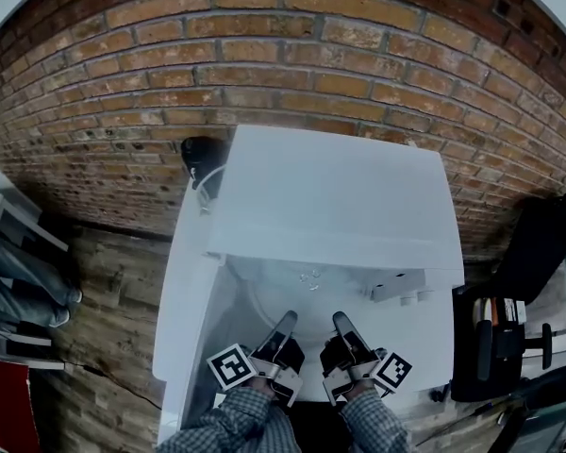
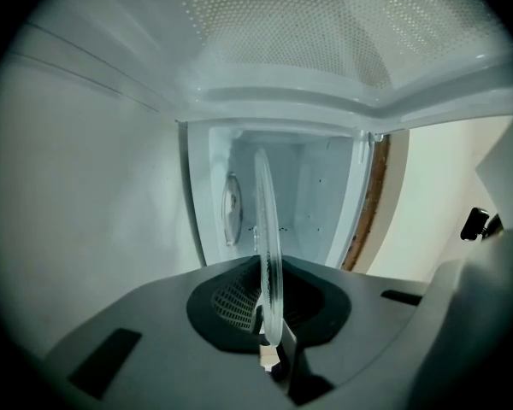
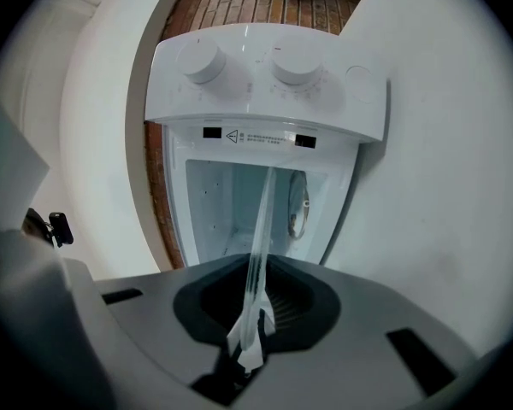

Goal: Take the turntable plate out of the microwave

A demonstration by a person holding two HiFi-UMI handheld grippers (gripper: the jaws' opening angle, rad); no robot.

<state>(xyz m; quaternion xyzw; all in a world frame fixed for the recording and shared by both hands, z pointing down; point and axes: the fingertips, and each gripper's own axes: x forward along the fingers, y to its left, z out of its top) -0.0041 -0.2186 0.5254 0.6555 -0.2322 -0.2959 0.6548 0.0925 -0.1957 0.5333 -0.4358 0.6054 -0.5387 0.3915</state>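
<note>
Plate (image 1: 297, 286) gripped by its near rim at the microwave (image 1: 330, 196) mouth
Jaws of the left gripper (image 1: 281, 336) and right gripper (image 1: 344, 333) are clenched side by side on the plate's edge; a gap is seen to each side wall.

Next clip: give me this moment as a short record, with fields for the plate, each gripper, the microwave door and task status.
plate: glass turntable plate, roughly level at the mouth of the microwave, far edge under its top
left gripper: shut on the plate's near rim
right gripper: shut on the near rim, beside the left one
door: open, swung to the left
status: plate gripped by both, apparently not yet fully out
</note>
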